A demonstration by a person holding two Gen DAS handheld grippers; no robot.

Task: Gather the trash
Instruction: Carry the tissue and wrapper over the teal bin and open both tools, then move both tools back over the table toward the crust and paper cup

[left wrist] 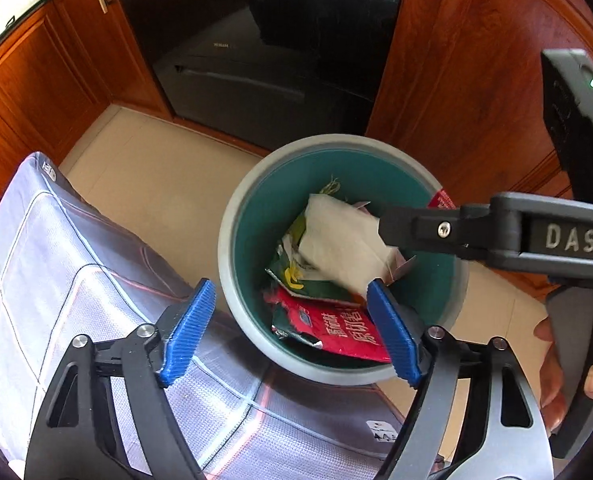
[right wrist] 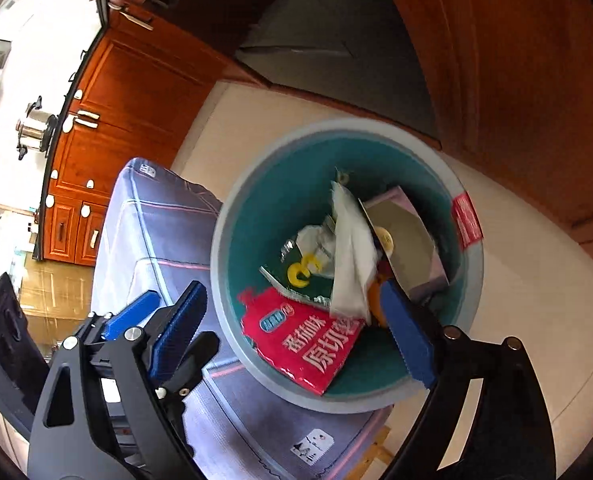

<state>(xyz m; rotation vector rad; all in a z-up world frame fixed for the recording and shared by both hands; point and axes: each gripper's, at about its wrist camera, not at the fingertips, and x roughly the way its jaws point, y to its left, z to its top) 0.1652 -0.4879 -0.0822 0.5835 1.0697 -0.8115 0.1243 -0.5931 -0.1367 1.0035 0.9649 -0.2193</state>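
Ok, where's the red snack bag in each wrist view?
Left wrist: red bag at the bin's near inner edge, low centre, just left of the right blue finger.
Right wrist: red bag lower centre, against the bin's near wall.
Shared landmark: the grey-rimmed teal bin.

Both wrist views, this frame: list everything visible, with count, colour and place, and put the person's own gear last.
Trash bin: one, grey rim, teal inside, on the floor.
Red snack bag: one, red, inside the bin at the near side.
Green wrapper: one, dark green with yellow, in the bin.
White tissue: one, white, blurred, over the other trash.
Carton: one, pale lilac, in the bin's far side.
Covered box: one, grey printed cover, beside the bin.
Cabinets: orange-brown wood, along the walls.
Oven: one, black, built in.
Pot: one, steel, on the counter.
Left gripper: blue pads, jaws open, empty.
Right gripper: blue pads, jaws open, empty.
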